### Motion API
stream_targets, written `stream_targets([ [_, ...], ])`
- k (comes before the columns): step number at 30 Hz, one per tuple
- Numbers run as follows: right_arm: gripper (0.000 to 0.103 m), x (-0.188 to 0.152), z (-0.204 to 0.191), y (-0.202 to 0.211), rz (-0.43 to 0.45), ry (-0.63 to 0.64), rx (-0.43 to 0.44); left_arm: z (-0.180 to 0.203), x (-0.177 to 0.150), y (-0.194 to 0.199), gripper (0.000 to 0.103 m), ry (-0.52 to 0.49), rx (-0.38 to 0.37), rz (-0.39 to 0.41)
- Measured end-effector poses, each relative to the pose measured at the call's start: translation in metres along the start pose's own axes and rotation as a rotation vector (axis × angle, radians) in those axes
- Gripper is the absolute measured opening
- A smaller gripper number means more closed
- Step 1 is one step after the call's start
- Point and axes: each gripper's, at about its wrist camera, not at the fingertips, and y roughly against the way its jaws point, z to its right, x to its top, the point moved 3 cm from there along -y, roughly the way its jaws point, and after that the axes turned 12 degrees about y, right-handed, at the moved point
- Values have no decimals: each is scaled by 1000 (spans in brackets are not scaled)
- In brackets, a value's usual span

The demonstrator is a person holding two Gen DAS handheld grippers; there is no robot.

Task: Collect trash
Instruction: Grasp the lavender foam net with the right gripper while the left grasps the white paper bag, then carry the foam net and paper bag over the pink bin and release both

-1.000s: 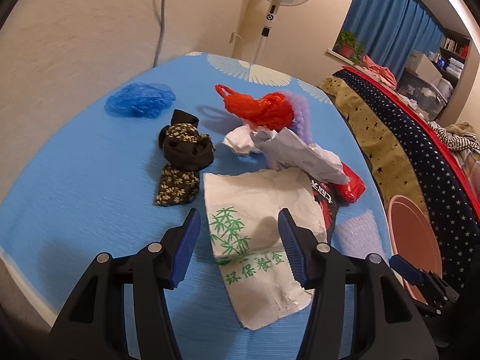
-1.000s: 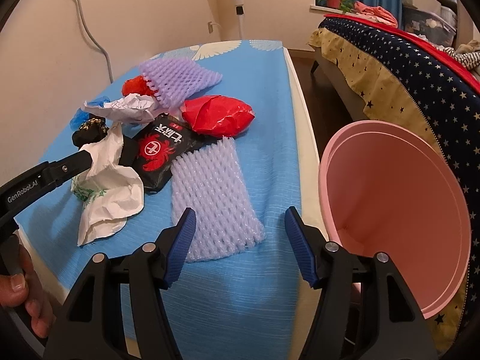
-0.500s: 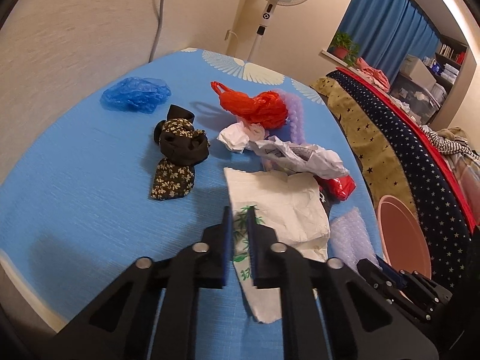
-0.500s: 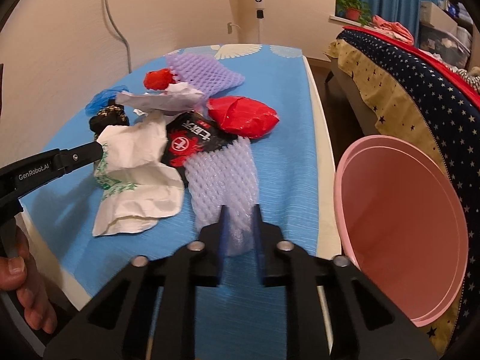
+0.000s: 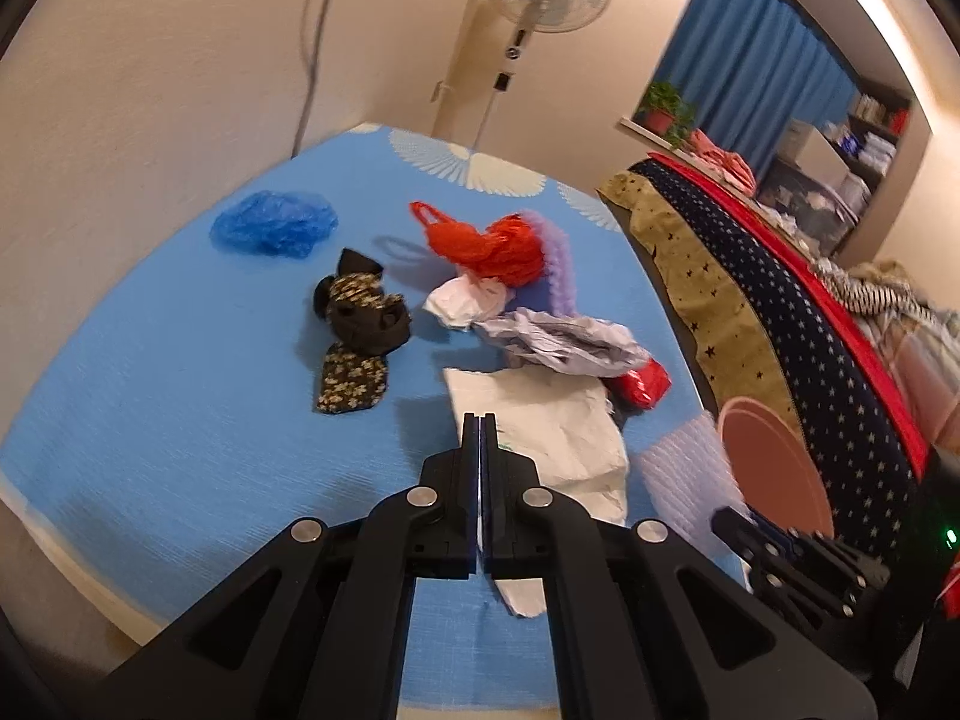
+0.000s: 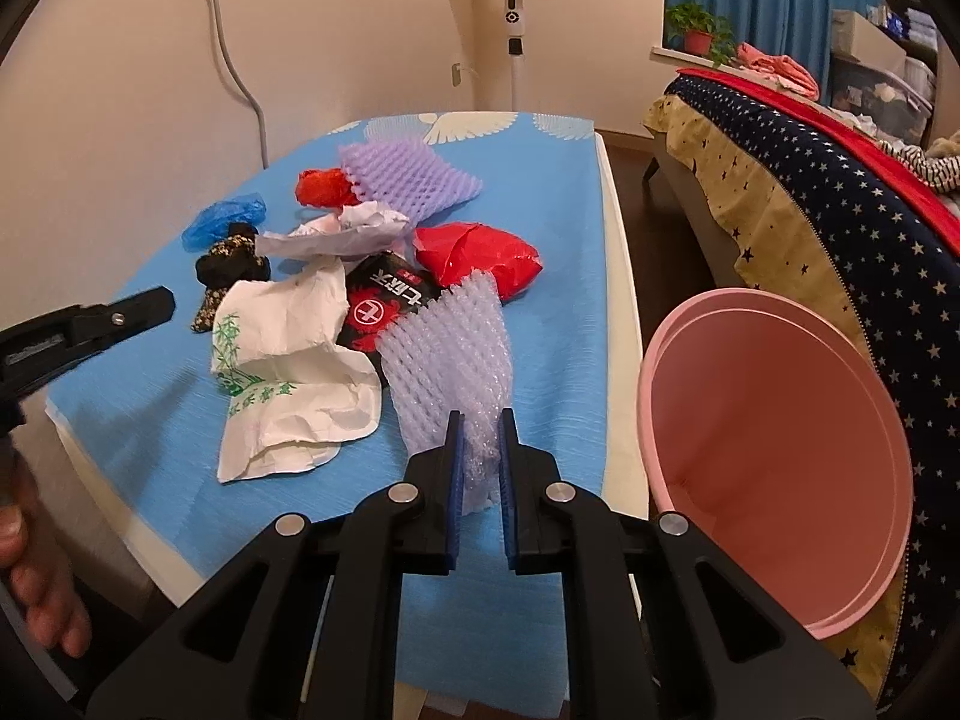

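- Gripping the near end of the foam net (image 6: 447,354) in my right claw (image 6: 481,420): the jaws have just been closing and its mesh is bunched between them, the far end trailing back onto the table (image 6: 540,210).
- My left claw (image 5: 480,418) has just been closing too, and the jaws stand all but together. From the right wrist view its tip sits to one side of the bag (image 6: 288,372), which lies flat on the table, so I judge that I hold nothing there (a thin pale sliver shows between the jaws, but I cannot tell what it is).
- So I am early in the collecting: one piece picked up and the rest of the litter on the table.
- The bin (image 6: 780,480) stands just off the table's edge on my right, mouth tilted towards me and empty as far as I can see.
- Next, I think, the right claw carries the net over the bin's rim and opens only once the whole net hangs inside (it is light and springy, and may catch the rim).
- The left claw needs to open again, come down across an edge of the bag and pinch it properly.
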Motion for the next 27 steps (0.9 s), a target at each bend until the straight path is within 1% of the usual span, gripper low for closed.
stream_targets([
  [1, 11, 0, 1, 4, 3, -6, -1, -5, 2, -5, 25, 22, 6, -6],
  [3, 11, -1, 0, 8, 6, -5, -4, -8, 2, -9, 44, 42, 16, 6],
  [8, 11, -6, 2, 16, 11, -2, -8, -3, -2, -25, 44, 32, -6, -28],
  [15, 11, -6, 3, 15, 13, -1, -1, -6, -4, -40, 44, 78, -46, -83],
  [17, 11, -7, 2, 14, 11, 1, 1, -7, -6, -42, 42, 93, -63, -100],
  [19, 11, -7, 3, 13, 9, -3, 1, -6, -7, -42, 29, 98, -82, -111],
  [20, 11, -7, 4, 13, 9, -6, -1, -5, -7, -41, 25, 95, -87, -110],
  [22, 11, -7, 5, 14, 10, -12, -3, -3, -7, -38, 14, 92, -97, -106],
  [24, 11, -6, 7, 17, 14, -15, -6, -2, -7, -32, 11, 99, -109, -102],
  [25, 11, -5, 7, 18, 16, -13, -7, 0, -8, -29, 8, 98, -116, -103],
  [27, 11, -4, 7, 21, 22, -8, -11, 3, -8, -21, 6, 76, -117, -92],
])
